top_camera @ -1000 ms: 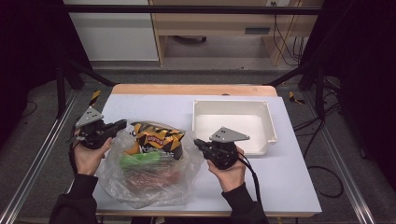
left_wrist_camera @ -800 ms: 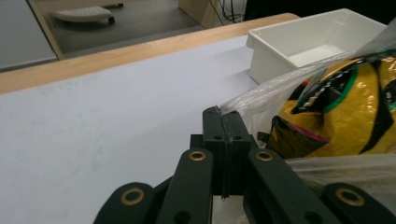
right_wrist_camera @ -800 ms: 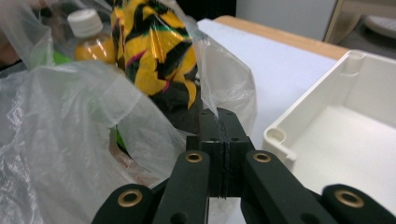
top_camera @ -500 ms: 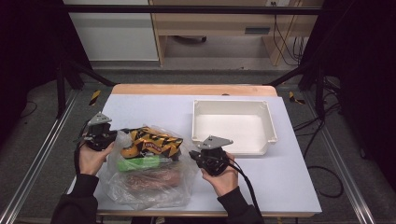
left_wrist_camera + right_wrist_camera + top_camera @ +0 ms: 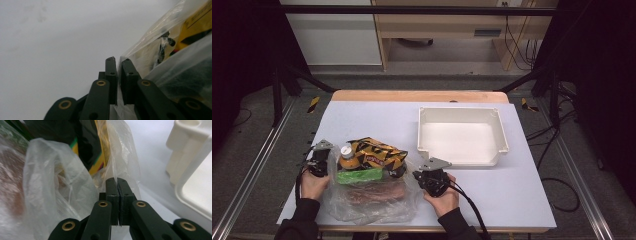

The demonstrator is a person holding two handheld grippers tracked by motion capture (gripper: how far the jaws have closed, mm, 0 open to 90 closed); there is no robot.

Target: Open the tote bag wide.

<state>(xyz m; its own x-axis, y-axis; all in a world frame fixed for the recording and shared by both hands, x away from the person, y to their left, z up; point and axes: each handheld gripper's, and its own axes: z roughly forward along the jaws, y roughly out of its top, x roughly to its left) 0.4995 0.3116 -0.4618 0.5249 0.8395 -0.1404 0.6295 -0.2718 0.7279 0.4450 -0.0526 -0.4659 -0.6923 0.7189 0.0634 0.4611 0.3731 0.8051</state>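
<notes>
At the bag's (image 5: 372,192) left edge, the left gripper (image 5: 318,161) sits low on the counter (image 5: 377,117), held by the left hand (image 5: 313,184); its jaws have just been opening a little, and in the left gripper view a narrow gap stands between them with a fold of the bag's clear film (image 5: 119,105) still running through it, so whether the pads still press on it cannot be told for sure. The bag itself lies on the near left part of the counter, slumped and wide, between the two grippers. Inside it, toward its far side, a bottle (image 5: 346,156) with a white cap stands beside a yellow and black snack pack (image 5: 374,152); a green packet (image 5: 359,175) lies just nearer than these, and something reddish-brown (image 5: 372,194) lies nearer still. At the bag's right edge, the right gripper (image 5: 430,179), in the right hand (image 5: 443,199), has its jaws pressed tight together on a pinch of the film (image 5: 117,173). Right of the bag and farther back stands a white tray (image 5: 499,135), near the right gripper but apart from the bag.
</notes>
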